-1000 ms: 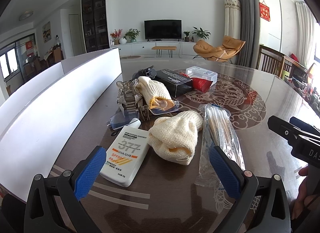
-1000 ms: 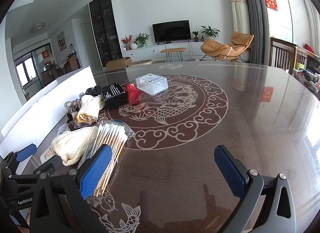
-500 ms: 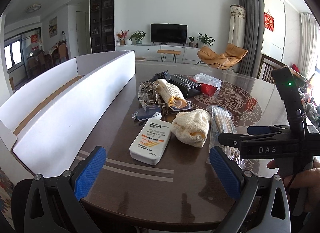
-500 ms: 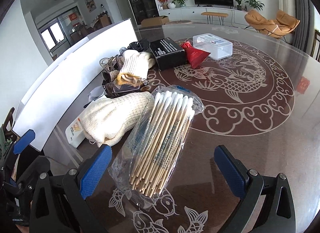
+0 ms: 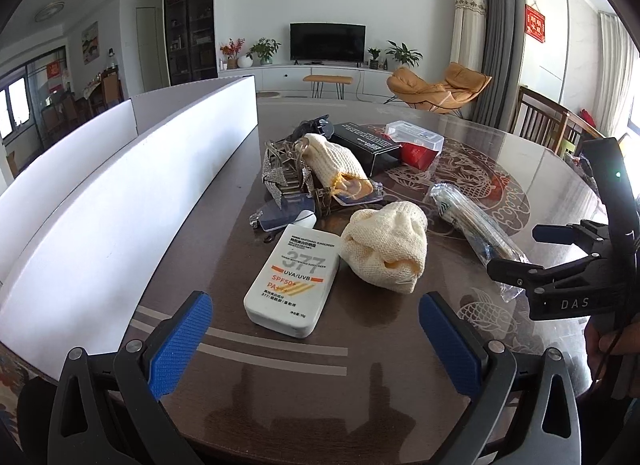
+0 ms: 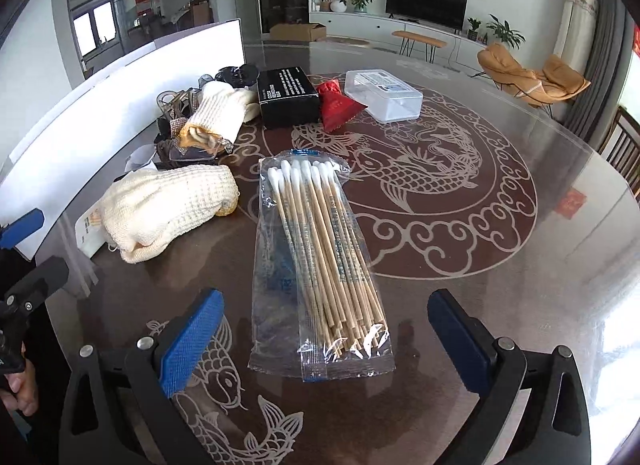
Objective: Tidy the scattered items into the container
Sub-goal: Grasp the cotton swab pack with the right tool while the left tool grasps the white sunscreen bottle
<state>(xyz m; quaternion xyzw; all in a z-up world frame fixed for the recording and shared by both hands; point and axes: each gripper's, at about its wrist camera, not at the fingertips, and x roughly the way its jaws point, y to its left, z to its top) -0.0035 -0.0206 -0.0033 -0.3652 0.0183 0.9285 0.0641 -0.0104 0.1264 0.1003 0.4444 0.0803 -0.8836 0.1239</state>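
**Approach to swab packet, both tools empty**

While the right hand-held gripper (image 6: 324,339) hangs spread wide and empty over the near end of the cotton swab packet (image 6: 320,261), the packet lies flat on the surface (image 6: 500,285), long axis running away from the camera. Judged step: pick up this packet first. To do it well, lower until both pads straddle the stick bundle, not just the loose film at the sealed end, which would likely slip; close across the short width, lift level.

Left hand-held gripper (image 5: 316,339) also wide open, holding nothing, facing the sunscreen bottle (image 5: 294,277).

Container: white box (image 5: 132,185) along the left edge of the surface, well apart from the packet.

Count: knit gloves 2, swab packets 1, sunscreen bottles 1, black boxes 1, red pouches 1, clear lidded cases 1. Tangled items behind the far glove: cannot count.
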